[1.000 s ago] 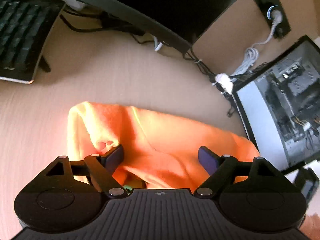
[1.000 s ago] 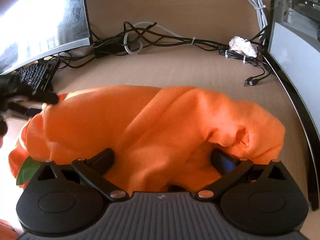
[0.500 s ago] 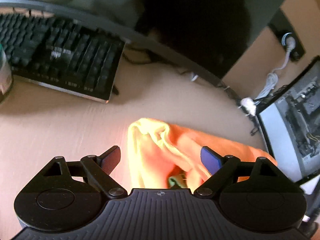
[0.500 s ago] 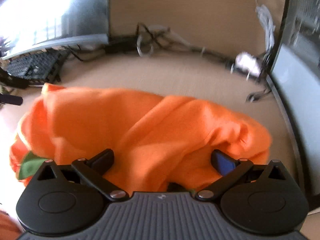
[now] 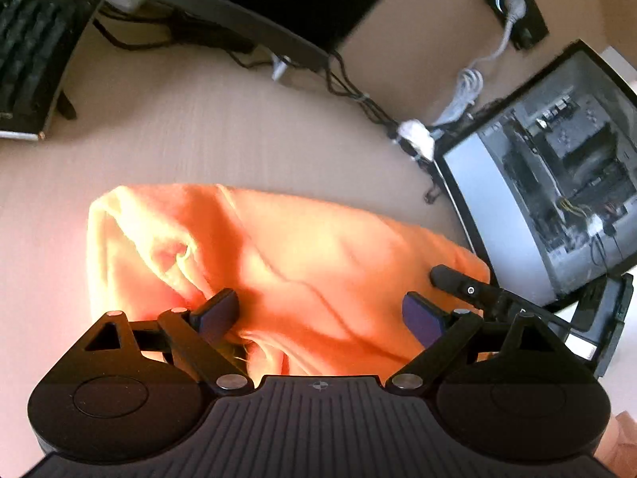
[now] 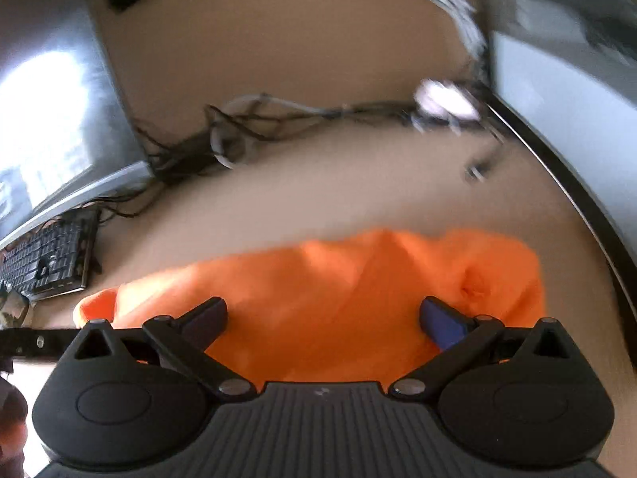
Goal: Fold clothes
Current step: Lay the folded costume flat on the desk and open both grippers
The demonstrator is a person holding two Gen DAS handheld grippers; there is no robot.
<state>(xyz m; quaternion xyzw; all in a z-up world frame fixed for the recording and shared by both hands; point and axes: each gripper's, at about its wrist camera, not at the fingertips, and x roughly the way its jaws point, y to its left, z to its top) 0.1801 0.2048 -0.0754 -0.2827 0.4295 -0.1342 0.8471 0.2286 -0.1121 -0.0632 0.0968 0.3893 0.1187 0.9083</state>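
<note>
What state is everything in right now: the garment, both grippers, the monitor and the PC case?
orange garment: bunched and creased on the desk, not folded flat.
left gripper: jaws wide and just been opening, cloth between them, not pinched.
right gripper: jaws wide, cloth between them, not pinched.
monitor: screen dark, reflecting window light.
PC case: internals visible through its side.
keyboard: flat on the desk, untouched.

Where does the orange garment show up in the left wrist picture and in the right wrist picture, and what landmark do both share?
Left wrist view: the orange garment fills the lower middle, lying on the desk just ahead of the fingers.
Right wrist view: the orange garment spans the lower middle, just ahead of the fingers.
Shared landmark: the white crumpled wad among the cables, at upper right in both.
</note>
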